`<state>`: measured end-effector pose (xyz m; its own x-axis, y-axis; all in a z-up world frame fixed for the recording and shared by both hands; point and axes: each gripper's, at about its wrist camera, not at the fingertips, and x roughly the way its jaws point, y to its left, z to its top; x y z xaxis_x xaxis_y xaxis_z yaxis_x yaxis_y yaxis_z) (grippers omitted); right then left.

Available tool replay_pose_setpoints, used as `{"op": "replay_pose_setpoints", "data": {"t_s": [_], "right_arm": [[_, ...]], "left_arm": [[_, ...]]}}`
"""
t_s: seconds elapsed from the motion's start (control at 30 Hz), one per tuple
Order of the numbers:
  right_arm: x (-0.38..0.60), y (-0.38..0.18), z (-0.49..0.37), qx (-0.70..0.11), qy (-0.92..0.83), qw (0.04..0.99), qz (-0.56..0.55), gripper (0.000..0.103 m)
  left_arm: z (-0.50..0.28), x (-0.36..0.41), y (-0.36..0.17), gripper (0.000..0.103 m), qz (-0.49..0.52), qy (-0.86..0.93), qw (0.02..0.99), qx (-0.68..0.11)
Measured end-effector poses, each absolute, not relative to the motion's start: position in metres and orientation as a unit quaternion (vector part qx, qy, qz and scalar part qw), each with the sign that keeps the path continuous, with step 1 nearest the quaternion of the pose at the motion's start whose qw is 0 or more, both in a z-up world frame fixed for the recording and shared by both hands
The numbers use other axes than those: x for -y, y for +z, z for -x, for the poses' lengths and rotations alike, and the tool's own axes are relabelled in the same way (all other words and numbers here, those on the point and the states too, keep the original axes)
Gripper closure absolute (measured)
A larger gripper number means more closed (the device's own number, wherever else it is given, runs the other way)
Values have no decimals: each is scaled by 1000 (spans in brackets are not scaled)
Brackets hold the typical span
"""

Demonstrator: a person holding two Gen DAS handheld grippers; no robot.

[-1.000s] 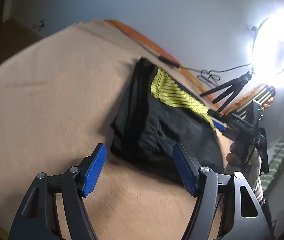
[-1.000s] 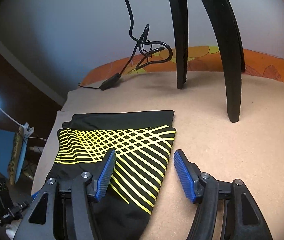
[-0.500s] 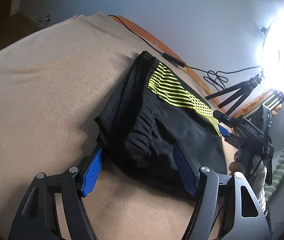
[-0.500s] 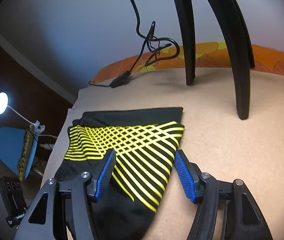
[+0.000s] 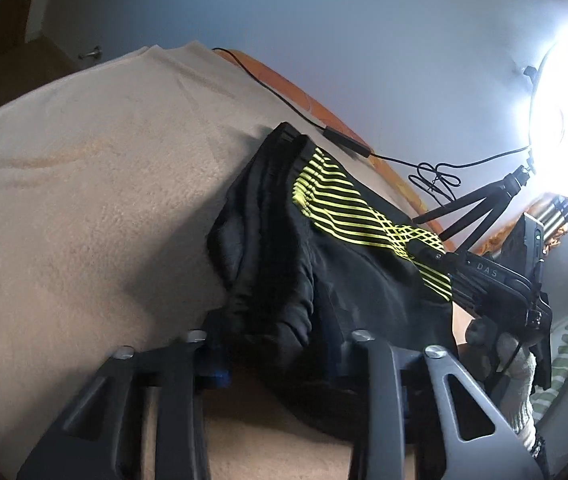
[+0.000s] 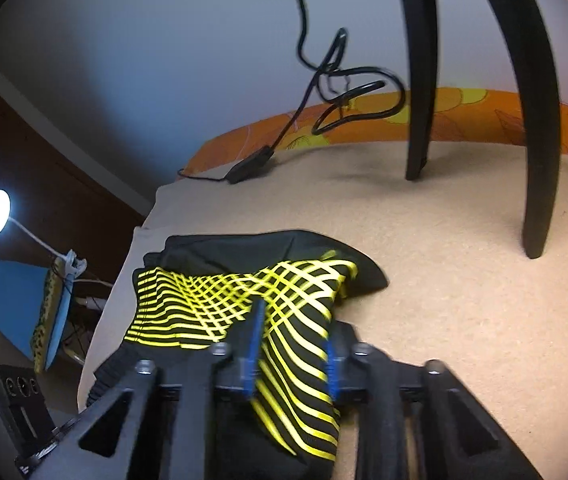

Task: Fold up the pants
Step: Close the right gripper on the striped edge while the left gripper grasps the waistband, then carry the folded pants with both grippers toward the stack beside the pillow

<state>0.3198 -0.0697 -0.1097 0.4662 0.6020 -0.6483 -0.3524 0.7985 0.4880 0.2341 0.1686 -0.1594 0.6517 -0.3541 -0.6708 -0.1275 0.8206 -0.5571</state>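
Black pants (image 5: 324, 264) with a yellow striped panel (image 6: 203, 300) lie folded on a beige blanket (image 5: 83, 200). My left gripper (image 5: 275, 332) sits at the near black edge, where the cloth is bunched up between its jaws. Those jaws are closing and pinch the fabric. My right gripper (image 6: 294, 332) is closing too, its blue pads (image 6: 253, 340) pressing a ridge of the striped cloth. From the left wrist view, the right gripper (image 5: 496, 280) shows at the far side of the pants, with a gloved hand (image 5: 520, 364) behind it.
Black tripod legs (image 6: 420, 80) stand on the blanket behind the pants. A black cable with an inline switch (image 6: 249, 166) trails along the orange sheet edge (image 6: 464, 120). A bright ring light (image 5: 564, 100) glares at the right. The blanket's left edge (image 6: 139, 248) drops off beside the pants.
Both grippers slid forward onto the pants and their jaws narrowed from wide open onto the cloth. The fabric has bunched and lifted slightly at both grips.
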Motion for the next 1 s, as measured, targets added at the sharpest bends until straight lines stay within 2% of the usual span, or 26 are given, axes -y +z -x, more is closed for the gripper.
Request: {"op": "replay_pose_setpoints", "data": {"t_s": [0.07, 0.17, 0.53, 1.0], "right_arm": [[67, -107, -317, -429, 280, 848, -137, 95], [61, -97, -309, -416, 277, 858, -116, 96], [39, -26, -258, -357, 280, 891, -11, 97], [82, 46, -184, -311, 254, 916, 8, 97]], "left_arm": [[-233, -170, -157, 80, 289, -75, 864, -406], [-230, -169, -150, 81, 273, -86, 873, -395], [-206, -161, -112, 84, 231, -111, 894, -368], [-157, -110, -41, 84, 164, -165, 911, -340]]}}
